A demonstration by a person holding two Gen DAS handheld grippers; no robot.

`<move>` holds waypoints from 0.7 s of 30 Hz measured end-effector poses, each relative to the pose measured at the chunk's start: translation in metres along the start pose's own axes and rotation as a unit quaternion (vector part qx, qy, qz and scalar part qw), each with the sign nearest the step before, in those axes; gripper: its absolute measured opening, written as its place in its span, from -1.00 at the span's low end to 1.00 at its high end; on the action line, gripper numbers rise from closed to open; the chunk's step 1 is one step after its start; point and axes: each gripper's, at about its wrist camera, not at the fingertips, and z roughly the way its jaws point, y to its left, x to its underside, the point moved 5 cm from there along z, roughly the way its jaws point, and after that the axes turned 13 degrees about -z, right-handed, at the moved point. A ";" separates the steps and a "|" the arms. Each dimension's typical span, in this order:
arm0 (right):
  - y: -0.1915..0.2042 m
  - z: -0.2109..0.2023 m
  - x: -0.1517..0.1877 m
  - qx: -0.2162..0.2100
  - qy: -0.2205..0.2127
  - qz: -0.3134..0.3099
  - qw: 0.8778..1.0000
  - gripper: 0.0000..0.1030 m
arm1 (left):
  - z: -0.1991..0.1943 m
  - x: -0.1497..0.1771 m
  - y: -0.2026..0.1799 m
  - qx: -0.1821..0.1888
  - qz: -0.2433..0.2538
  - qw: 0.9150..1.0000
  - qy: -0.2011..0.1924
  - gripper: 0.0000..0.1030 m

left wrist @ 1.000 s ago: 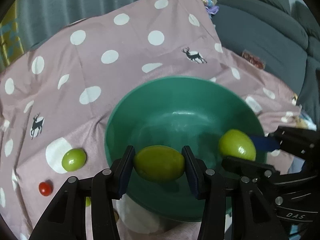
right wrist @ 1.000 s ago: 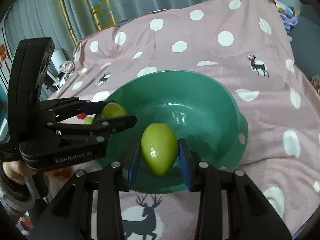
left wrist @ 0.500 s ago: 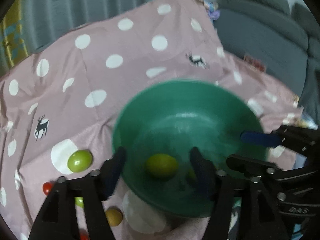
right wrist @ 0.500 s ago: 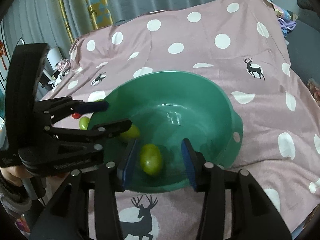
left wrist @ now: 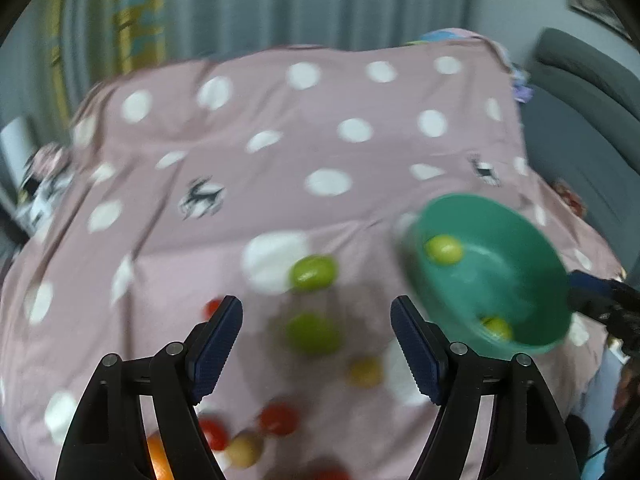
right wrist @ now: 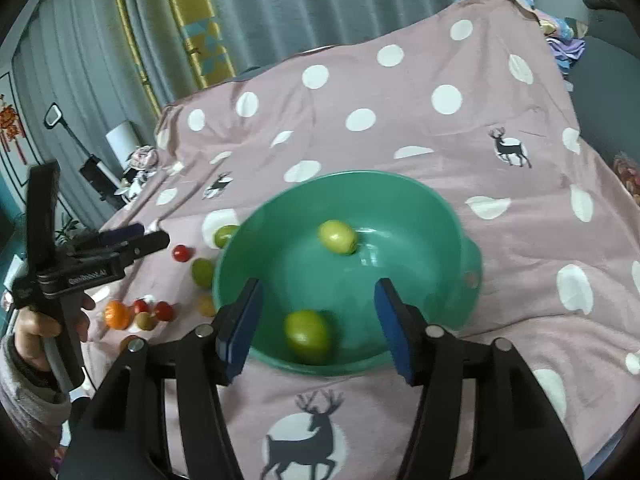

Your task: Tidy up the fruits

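Observation:
A green bowl (right wrist: 460, 236) sits on the pink spotted cloth and holds two green fruits, one near its far side (right wrist: 337, 237) and one at its near wall (right wrist: 308, 336). My right gripper (right wrist: 318, 326) hovers over the bowl's near rim, its jaws opening, pads clear of the near fruit below them. My left gripper (left wrist: 316, 354) has its jaws opening over loose fruit left of the bowl (left wrist: 520, 240), with a green fruit (left wrist: 314, 334) lying on the cloth beneath them, untouched. Another green fruit (left wrist: 313, 273) lies just beyond it.
Red tomatoes (left wrist: 279, 420), a yellowish fruit (left wrist: 365, 372) and an orange (right wrist: 117, 314) lie scattered on the cloth left of the bowl. A grey sofa (left wrist: 584, 128) stands at the right, curtains (right wrist: 280, 8) behind. A hand (right wrist: 40, 328) holds the left gripper.
Both grippers let their green fruits fall into the bowl and their jaws widened. The left gripper swung left, away from the bowl to above the loose fruit. The right one rose slightly.

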 end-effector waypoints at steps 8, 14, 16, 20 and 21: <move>0.046 0.002 -0.008 -0.075 -0.002 -0.024 0.997 0.17 | 0.004 0.035 0.049 -0.031 -0.062 0.997 0.038 0.49; 0.074 0.004 -0.013 -0.110 0.000 -0.039 0.993 0.17 | 0.011 0.039 0.033 -0.015 -0.031 0.998 0.048 0.49; 0.080 0.003 -0.014 -0.114 0.002 -0.045 0.992 0.17 | 0.020 0.034 0.025 -0.015 -0.019 0.998 0.054 0.49; 0.086 0.004 -0.018 -0.120 0.002 -0.046 0.992 0.18 | 0.040 0.021 0.014 -0.006 -0.021 0.997 0.071 0.49; 0.087 0.004 -0.018 -0.121 0.002 -0.047 0.992 0.18 | 0.045 0.020 0.013 -0.009 -0.019 0.997 0.074 0.49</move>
